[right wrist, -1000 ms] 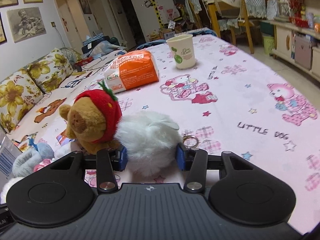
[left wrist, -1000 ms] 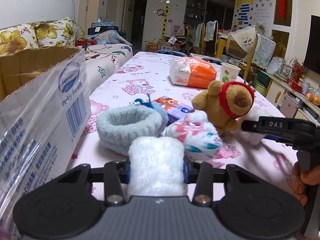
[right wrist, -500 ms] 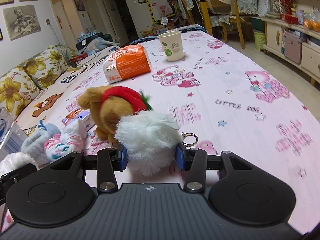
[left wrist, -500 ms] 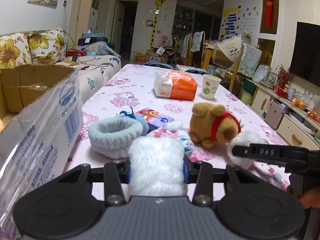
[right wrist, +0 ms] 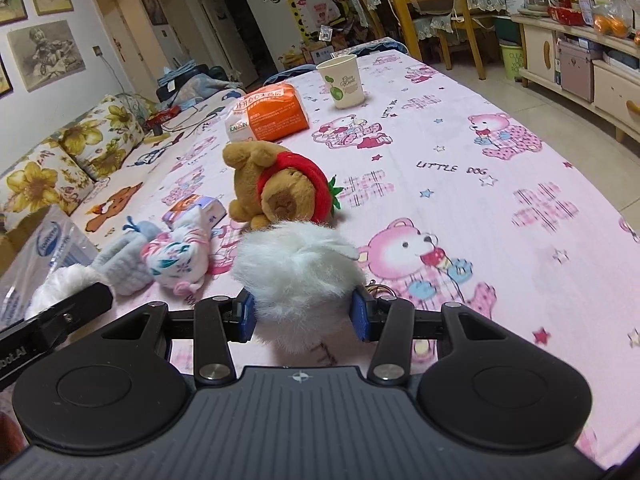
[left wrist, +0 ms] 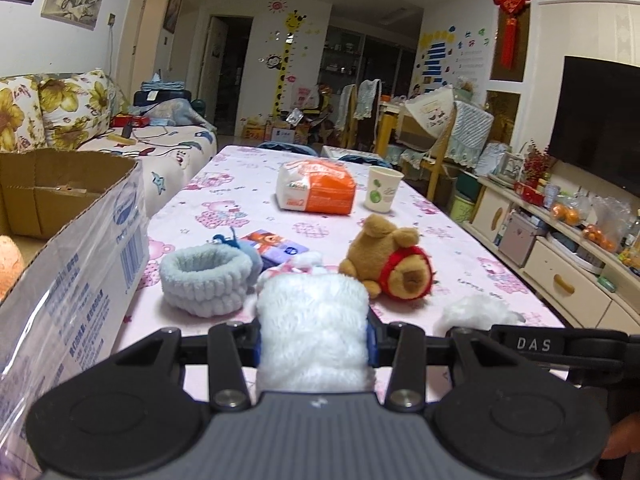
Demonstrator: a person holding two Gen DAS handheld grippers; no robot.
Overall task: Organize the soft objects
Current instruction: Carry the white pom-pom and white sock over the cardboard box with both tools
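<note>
My left gripper (left wrist: 314, 340) is shut on a white fluffy band (left wrist: 312, 328), held above the table's near edge. My right gripper (right wrist: 302, 314) is shut on a white furry pompom (right wrist: 298, 270) with a metal key ring; that pompom (left wrist: 476, 312) also shows in the left wrist view. On the pink cloth lie a brown plush toy (right wrist: 276, 186) with a red strawberry hood, tipped on its side, a floral soft pouch (right wrist: 178, 254) and a pale blue fluffy band (left wrist: 204, 280). A cardboard box (left wrist: 60, 196) wrapped in clear plastic stands at the left.
An orange tissue pack (left wrist: 318, 192) and a paper cup (left wrist: 382, 194) stand farther back on the table (right wrist: 500, 184). A small colourful packet (left wrist: 276, 244) lies behind the blue band. A flowered sofa (left wrist: 52, 112) runs along the left; cabinets (left wrist: 560, 264) line the right.
Both grippers have pulled back toward me and a little up with their white items. The brown plush toy has tipped from upright onto its side, and the pompom has come away from it.
</note>
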